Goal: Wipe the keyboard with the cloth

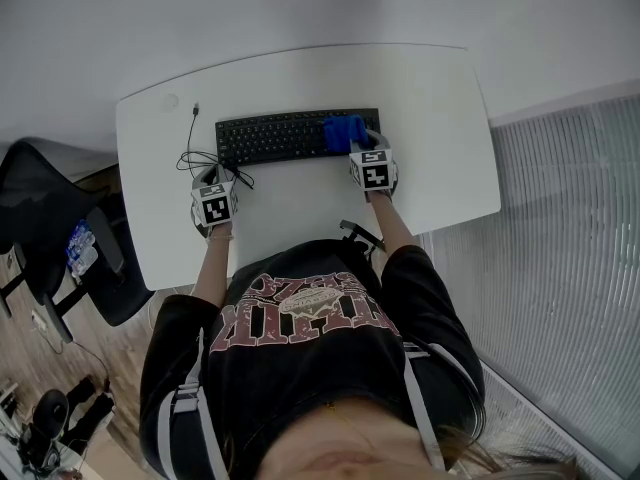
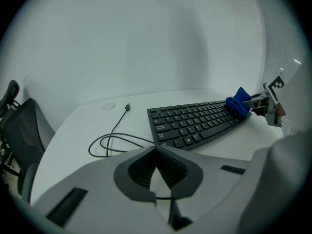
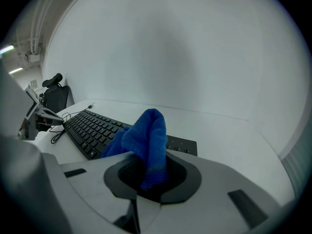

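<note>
Cloth (image 3: 146,140): blue, soft, light; lies over the right end of the keyboard (image 1: 275,136), one bunched fold pinched in the right claw (image 3: 146,182).
Handling: limp and drapes; a bunched fold looks like the best hold.
Left claw (image 2: 158,177): closed on nothing, near the keyboard's left front corner.
Surface (image 1: 430,168): white, smooth; loose cable (image 2: 120,120) left of the keyboard.
Room: plain wall beyond the keyboard; black chair (image 1: 60,228) well to its left.

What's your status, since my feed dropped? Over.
Right gripper shut on cloth, at right end of keyboard. Left gripper shut, empty, by cable. Nothing blocking.
</note>
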Tool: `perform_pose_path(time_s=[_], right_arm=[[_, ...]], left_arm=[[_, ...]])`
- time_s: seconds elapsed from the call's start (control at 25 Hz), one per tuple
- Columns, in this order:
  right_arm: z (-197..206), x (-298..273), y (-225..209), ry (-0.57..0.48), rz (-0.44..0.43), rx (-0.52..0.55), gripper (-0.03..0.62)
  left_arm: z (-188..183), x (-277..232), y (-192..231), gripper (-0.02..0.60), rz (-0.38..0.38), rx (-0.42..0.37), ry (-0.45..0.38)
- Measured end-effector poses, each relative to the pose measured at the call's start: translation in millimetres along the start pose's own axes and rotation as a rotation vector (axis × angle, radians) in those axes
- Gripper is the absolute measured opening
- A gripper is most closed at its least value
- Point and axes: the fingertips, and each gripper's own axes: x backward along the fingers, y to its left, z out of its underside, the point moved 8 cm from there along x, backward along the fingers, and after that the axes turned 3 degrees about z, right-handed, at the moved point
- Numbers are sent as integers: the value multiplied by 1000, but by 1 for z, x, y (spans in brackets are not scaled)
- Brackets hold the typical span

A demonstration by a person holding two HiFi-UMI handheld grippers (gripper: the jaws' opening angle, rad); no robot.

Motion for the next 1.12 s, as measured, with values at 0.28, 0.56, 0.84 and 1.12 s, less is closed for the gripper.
perform_pose_path(time_s=[0.28,0.56,0.84,1.12], right_arm=[[3,5,-18,9,46,-17,64],[16,9,-45,24,125,-58,64],[25,19,-70,40,201,-92,64],[40,27,-88,52,264,-192,64]], left_arm=[[-2,-1,0,31,5,-8,-4],[0,-1,-1,31,2,-8,2],[-1,1,-1,31,3,-6,1],[0,0,0,31,1,-9,-8]])
